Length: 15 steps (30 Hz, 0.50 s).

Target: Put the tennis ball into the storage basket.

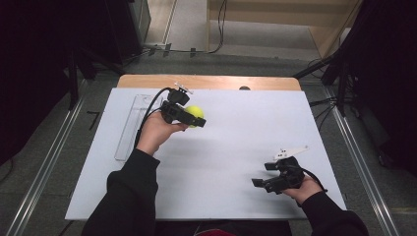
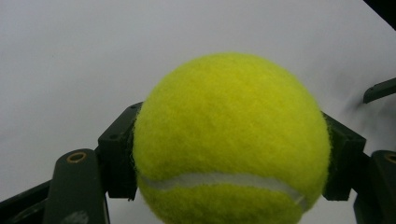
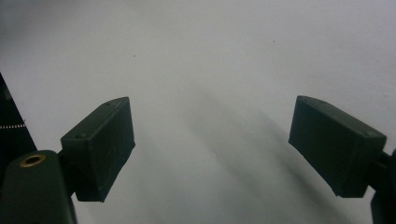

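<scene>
- A person stands at a counter [image 1: 221,196] covered by a white sheet, seen from above, with both forearms in dark sleeves coming in from the bottom edge.
- The left gripper [image 1: 193,118] is held above the far left part of the counter, its fingers pointing toward the right.
- Its fingers are closed around a bright yellow-green tennis ball [image 1: 194,115], which is lifted clear of the white surface.
- In the left gripper view, the tennis ball [image 2: 231,140] sits squarely between the two black fingers [image 2: 119,154], one pad pressed against each side, and a white seam curves across its lower half.
- The person's left hand [image 1: 156,132] wraps the gripper's handle, and a black cable loops up from it.
- A clear plastic tray [image 1: 129,130], long and narrow, lies along the left edge of the counter, just beside the left hand.
- The right gripper [image 1: 260,174] is held low over the near right part of the counter, well apart from the ball, with its fingers pointing left.
- In the right gripper view, its two black fingers [image 3: 100,147] stand wide apart with bare white counter between them.
- The person's right hand [image 1: 302,187] grips that handle, and a pale three-cornered plate sits on top of the gripper.
- Beyond the counter lie a grey floor, cables and dark equipment at both sides.
</scene>
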Motion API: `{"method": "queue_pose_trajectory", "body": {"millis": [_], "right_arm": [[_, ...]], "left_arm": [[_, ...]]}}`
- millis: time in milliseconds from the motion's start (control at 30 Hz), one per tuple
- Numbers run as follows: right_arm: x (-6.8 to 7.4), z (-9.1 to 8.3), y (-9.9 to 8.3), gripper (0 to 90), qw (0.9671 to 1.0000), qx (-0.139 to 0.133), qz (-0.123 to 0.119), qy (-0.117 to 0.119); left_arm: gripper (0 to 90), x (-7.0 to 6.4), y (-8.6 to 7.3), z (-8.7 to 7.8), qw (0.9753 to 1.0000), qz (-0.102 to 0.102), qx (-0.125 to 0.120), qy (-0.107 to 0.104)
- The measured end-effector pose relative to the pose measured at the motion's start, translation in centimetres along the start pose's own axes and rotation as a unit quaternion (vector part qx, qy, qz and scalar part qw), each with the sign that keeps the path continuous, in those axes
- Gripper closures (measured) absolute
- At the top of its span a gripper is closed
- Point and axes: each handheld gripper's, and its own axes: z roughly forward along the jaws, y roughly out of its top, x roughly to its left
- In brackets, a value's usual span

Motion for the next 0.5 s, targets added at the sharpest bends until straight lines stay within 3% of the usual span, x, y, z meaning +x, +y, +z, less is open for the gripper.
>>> {"method": "queue_pose_trajectory", "body": {"millis": [500], "right_arm": [[0.0,0.1,0.1,12.3,1.0000,0.000,-0.003,0.000]], "left_arm": [[26.4,0.9,-0.5,-1.7,0.9999,-0.009,-0.010,0.006]]}}
